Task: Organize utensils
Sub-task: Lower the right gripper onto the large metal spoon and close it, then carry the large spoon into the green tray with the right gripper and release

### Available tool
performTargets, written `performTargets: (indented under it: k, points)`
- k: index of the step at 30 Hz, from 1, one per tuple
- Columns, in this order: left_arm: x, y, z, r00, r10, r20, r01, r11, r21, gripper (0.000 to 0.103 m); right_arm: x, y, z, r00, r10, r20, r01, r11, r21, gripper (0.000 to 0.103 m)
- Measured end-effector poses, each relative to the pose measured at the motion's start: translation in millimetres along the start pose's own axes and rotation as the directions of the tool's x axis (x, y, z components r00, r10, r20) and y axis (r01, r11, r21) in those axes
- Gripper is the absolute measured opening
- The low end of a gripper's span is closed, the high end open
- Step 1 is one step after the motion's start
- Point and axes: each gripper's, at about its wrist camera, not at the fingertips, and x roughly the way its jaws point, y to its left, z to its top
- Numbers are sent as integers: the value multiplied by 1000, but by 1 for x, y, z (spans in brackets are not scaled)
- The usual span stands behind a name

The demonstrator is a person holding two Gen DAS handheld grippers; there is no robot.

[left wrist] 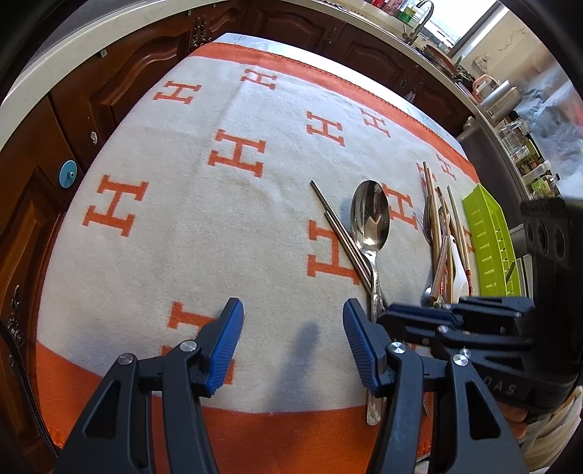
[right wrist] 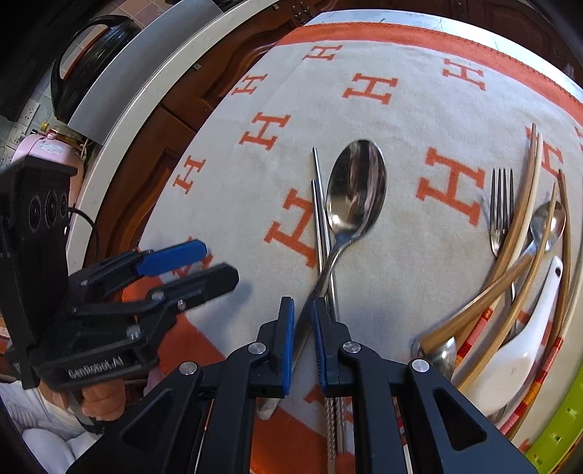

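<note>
Home kitchen: dark wooden cabinets (left wrist: 120,73), pale countertop (left wrist: 91,40), sink tap (left wrist: 419,18).

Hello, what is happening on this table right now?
A person is sorting utensils on an orange and white cloth, with a gripper in each hand. The right gripper has its fingers around the handle of the big spoon, which lies beside metal chopsticks; whether they already pinch it is hard to tell. The left gripper hovers open and empty. More utensils lie in a pile beside a green tray.
</note>
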Motion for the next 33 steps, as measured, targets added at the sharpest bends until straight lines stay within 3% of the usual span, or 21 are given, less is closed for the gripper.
performTargets:
  k: [9, 16, 19, 21, 23, 27, 31, 33]
  points:
    - [-1, 3, 1, 1000, -8, 1, 8, 1000, 4, 55, 4, -5, -17, 1000, -5, 12, 5, 998, 64, 11]
    - [-6, 11, -1, 1000, -18, 12, 18, 1000, -10, 55, 7, 13, -13, 992, -118, 40, 116, 991, 62, 12]
    - [-7, 15, -2, 1000, -22, 14, 22, 1000, -19, 55, 7, 22, -13, 984, -173, 52, 170, 984, 60, 7]
    - [-8, 18, -3, 1000, -23, 17, 23, 1000, -20, 55, 5, 37, -13, 963, -259, 79, 260, 966, 6, 0]
    - [-10, 20, -3, 999, -25, 21, 26, 999, -21, 56, 5, 47, -13, 947, -308, 97, 313, 949, -42, 0]
    - [-12, 25, -4, 999, -30, 27, 31, 999, -30, 56, 12, 54, -12, 946, -317, 74, 321, 945, -58, 0]
    - [-14, 30, -5, 999, -28, 33, 29, 999, -37, 56, 8, 34, -9, 989, -146, 33, 142, 985, 94, 1]
    - [-15, 31, -5, 999, -31, 36, 32, 999, -41, 56, 3, 27, -8, 986, -153, 62, 144, 982, 121, 2]
